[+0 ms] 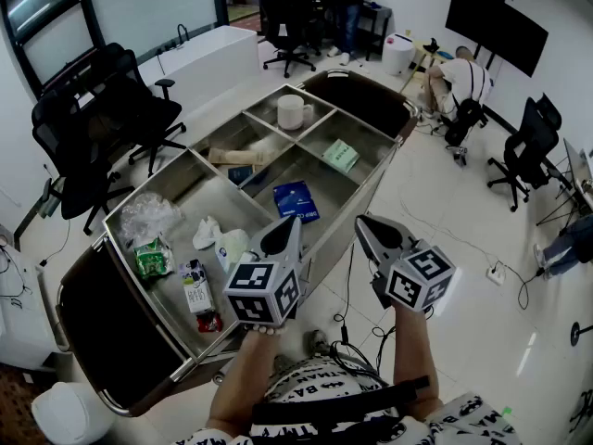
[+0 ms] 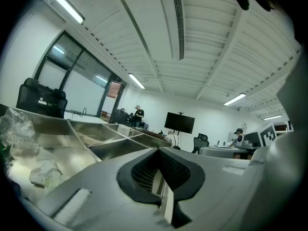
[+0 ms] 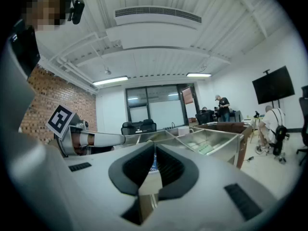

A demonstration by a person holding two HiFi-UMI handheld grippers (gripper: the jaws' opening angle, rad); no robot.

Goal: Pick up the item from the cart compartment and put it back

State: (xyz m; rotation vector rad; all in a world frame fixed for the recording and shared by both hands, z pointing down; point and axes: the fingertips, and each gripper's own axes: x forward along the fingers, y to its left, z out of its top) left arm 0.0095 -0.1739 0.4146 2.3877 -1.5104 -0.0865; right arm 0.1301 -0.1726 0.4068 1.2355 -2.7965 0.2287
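The person holds two claws up over the near side of the metal cart (image 1: 371, 188). The left claw (image 1: 285, 233) is closed and has nothing in it. The right claw (image 1: 364, 227) is closed too, and it is also empty. Both claws point at the cart but do not touch anything in it. A blue packet (image 1: 296, 200) lies flat in a middle box of the cart, just past the claw tips. A white mug (image 1: 294, 111) stands in the far box. A milk carton (image 1: 195, 287) lies in the big near box.
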